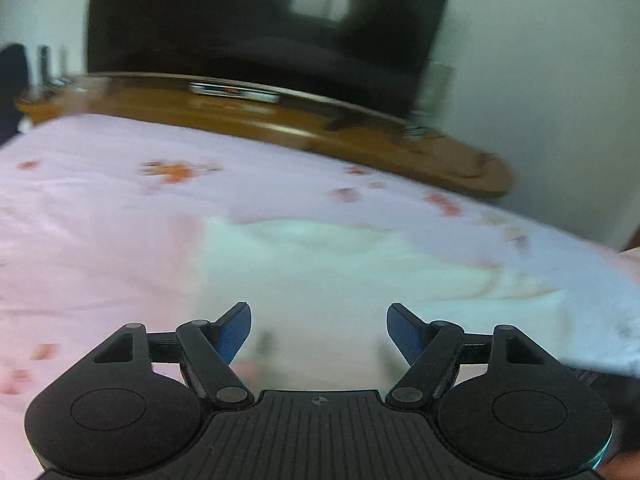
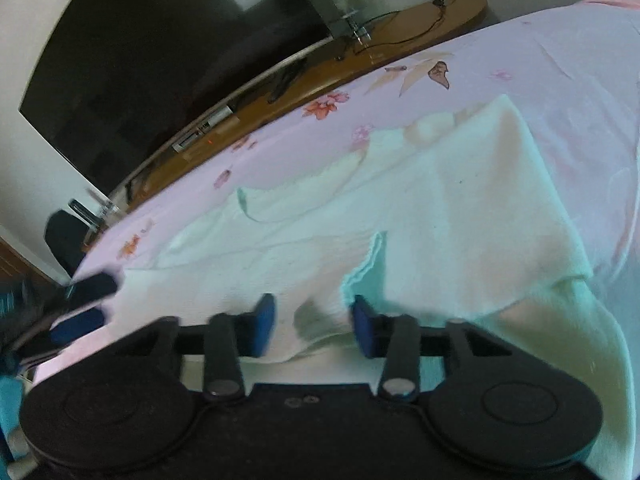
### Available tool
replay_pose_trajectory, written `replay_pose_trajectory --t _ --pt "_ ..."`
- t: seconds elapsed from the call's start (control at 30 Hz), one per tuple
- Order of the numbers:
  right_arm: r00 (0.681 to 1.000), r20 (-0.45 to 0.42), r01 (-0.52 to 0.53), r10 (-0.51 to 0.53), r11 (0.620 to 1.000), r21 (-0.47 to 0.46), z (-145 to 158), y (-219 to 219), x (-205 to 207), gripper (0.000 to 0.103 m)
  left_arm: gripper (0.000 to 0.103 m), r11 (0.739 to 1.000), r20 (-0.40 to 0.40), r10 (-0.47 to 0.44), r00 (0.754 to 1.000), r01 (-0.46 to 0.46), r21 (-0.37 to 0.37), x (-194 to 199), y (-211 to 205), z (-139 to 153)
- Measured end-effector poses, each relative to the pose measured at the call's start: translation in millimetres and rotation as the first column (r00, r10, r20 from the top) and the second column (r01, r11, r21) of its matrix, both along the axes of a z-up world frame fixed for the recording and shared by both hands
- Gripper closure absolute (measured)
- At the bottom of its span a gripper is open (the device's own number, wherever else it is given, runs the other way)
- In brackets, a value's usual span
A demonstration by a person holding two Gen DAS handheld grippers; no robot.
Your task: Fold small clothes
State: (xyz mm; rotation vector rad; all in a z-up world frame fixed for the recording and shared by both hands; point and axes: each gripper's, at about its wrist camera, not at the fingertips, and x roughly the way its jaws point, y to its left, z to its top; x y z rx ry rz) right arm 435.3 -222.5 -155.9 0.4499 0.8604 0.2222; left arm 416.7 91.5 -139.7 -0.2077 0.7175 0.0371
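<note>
Presently catalogued, one moment of a folding job.

Item: pale mint-white knit garment, small, soft and limp, lying partly doubled over on a pink floral-printed bedspread, nearer the bed's near edge than its far edge. A folded flap lies across the middle; a loose fold of cloth rises between the right tool's pads.

Carrier: bed, bordered on the far side by a curved brown wooden shelf beneath a large dark television screen.

Right gripper: blue pads drawn in but still apart; the bunched fold stands between them, and I cannot tell whether they pinch it.

Left gripper: jaws spread wide, nothing held, hovering over the garment's edge; view blurred.

Handling, as judged: light, floppy, no stiffness; it will sag and slide if lifted by a single layer. Best taken at a corner or hem, both layers together, one tool at each end of the edge to be folded.
</note>
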Motion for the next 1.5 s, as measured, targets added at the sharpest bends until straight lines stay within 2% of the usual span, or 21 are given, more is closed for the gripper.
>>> replay_pose_trajectory --t 0.07,0.17,0.33,0.57,0.7,0.8,0.93,0.97,1.0,1.07,1.1,1.17,1.3,1.5 --pt "1.0 -0.004 -0.002 0.002 1.0 -0.012 0 4 4 0.092 0.028 0.998 -0.003 0.016 1.0 -0.015 0.059 -15 11 -7" --pt "0.996 0.087 -0.001 0.007 0.997 -0.071 20 10 1 0.094 0.028 0.991 -0.006 0.029 1.0 -0.028 0.128 -31 14 -20" --pt "0.982 0.186 0.042 -0.016 0.99 -0.137 48 -9 -6 0.094 0.028 0.987 0.01 0.078 0.997 -0.078 0.137 -25 11 -31" --pt "0.979 0.182 0.127 -0.094 0.975 -0.182 50 -51 -15 0.094 0.029 0.966 0.008 0.034 0.999 -0.035 0.255 -4 -18 -49" --pt "0.971 0.191 0.18 -0.144 0.966 -0.186 47 -66 -16 0.094 0.029 0.97 0.006 0.048 0.999 -0.048 0.239 -5 -16 -51" --pt "0.981 0.141 0.171 -0.135 0.943 -0.286 29 -64 -13 0.094 0.029 0.985 -0.02 0.096 0.995 -0.092 0.149 -1 -5 -47" --pt "0.986 0.067 0.166 -0.153 0.941 -0.294 6 -71 -10 0.094 0.029 0.995 -0.012 0.099 0.995 -0.099 0.027 -7 7 -34" --pt "0.99 0.06 0.138 -0.127 0.952 -0.274 5 -71 -10 0.094 0.029 0.994 -0.003 0.103 0.995 -0.103 0.035 -9 7 -30" --pt "0.992 0.058 0.126 -0.115 0.956 -0.264 5 -70 -10 0.089 0.029 0.991 0.008 0.112 0.994 -0.112 0.076 -8 5 -29" --pt "0.992 0.059 0.124 -0.113 0.963 -0.241 7 -71 -9 0.084 0.029 0.983 -0.044 0.102 0.994 -0.093 0.161 3 1 -38" --pt "0.992 0.057 0.124 -0.114 0.967 -0.224 8 -72 -9 0.084 0.029 0.984 -0.072 0.099 0.992 -0.087 0.157 6 2 -43" --pt "0.991 0.054 0.128 -0.12 0.971 -0.203 8 -72 -7 0.084 0.029 0.986 -0.058 0.101 0.993 -0.093 0.138 0 1 -44" --pt "0.992 0.056 0.12 -0.111 0.974 -0.194 10 -69 -11 0.079 0.029 0.983 -0.038 0.06 0.997 -0.053 0.179 -13 -6 -45" --pt "0.989 0.036 0.145 -0.141 0.973 -0.181 6 -72 -10 0.079 0.029 0.975 -0.009 0.121 0.993 -0.117 0.191 10 -7 -48"
